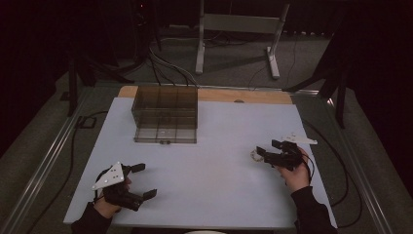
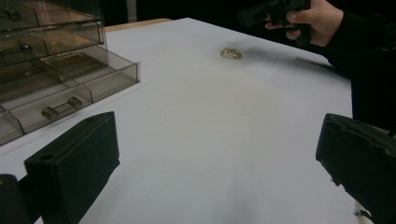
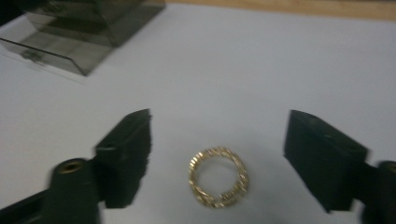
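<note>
While the right hand-held gripper (image 3: pixel 218 158) is held low over the white desk (image 1: pixel 209 165), its two black jaws stand apart on either side of a small gold-coloured chain bracelet coiled into a ring (image 3: pixel 218 176), and neither pad is seen to touch it. Nothing is gripped as yet.

The bracelet is judged to be light, limp and made of fine links, so it is likely to slide on the smooth surface and to sag once lifted. A hold is best taken across the coil, with both pads pressed on opposite sides of the loop, close to the desk, so that the links are pinched together and not pushed away.

From the high view, the bracelet (image 1: pixel 255 155) is seen lying flat just at the tips of the right hand-held gripper (image 1: pixel 267 152), toward the right side of the desk. Farther off, a smoke-tinted clear plastic drawer cabinet (image 1: pixel 165 114) stands at the far left part of the desk, with its lowest drawer pulled out. The left hand-held gripper (image 1: pixel 144 180) is rested near the front left edge, released and empty, well apart from the bracelet.
</note>
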Motion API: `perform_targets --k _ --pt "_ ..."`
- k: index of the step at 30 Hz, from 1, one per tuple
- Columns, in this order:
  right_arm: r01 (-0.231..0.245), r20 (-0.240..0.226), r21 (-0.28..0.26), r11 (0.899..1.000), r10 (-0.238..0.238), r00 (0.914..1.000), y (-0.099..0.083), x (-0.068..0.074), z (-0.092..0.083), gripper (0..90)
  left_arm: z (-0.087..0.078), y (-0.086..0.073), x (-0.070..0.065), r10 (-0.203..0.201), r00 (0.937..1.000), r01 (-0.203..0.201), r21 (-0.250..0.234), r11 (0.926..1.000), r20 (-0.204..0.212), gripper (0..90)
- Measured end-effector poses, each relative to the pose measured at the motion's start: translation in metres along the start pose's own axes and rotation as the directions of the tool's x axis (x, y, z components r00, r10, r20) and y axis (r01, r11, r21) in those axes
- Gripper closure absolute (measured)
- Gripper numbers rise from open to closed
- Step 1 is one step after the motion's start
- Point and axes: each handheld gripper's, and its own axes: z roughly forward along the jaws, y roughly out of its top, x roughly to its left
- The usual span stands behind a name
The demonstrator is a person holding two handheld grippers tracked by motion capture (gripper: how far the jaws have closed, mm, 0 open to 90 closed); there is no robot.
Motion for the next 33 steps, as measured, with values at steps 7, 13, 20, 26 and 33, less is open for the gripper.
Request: perform_targets --k 7,13,20,26,33 --pt "-0.025 0.038 0.057 0.998 0.023 0.999 -0.007 -0.008 0.006 58.4 0.0 0.0 0.0 0.001 1.0 -0.001 0.0 1.0 0.0 0.5" --pt "-0.03 0.06 0.094 0.995 0.025 0.9979 -0.01 -0.011 0.015 67.1 0.0 0.0 0.0 0.001 1.0 -0.001 -0.001 1.0 -0.001 0.5" --pt "-0.026 0.071 0.153 0.988 0.016 0.9973 -0.014 -0.012 0.029 69.4 0.0 0.0 0.0 -0.002 1.0 0.002 0.001 1.0 0.0 0.5" --pt "-0.002 0.067 0.173 0.985 -0.01 0.9977 -0.014 -0.011 0.033 82.7 0.0 -0.001 0.0 -0.002 1.0 0.002 0.001 1.0 0.0 0.5" --pt "0.013 0.059 0.181 0.983 -0.024 0.998 -0.013 -0.011 0.031 86.6 0.0 -0.001 0.0 0.0 1.0 0.0 0.003 1.0 -0.002 0.5"
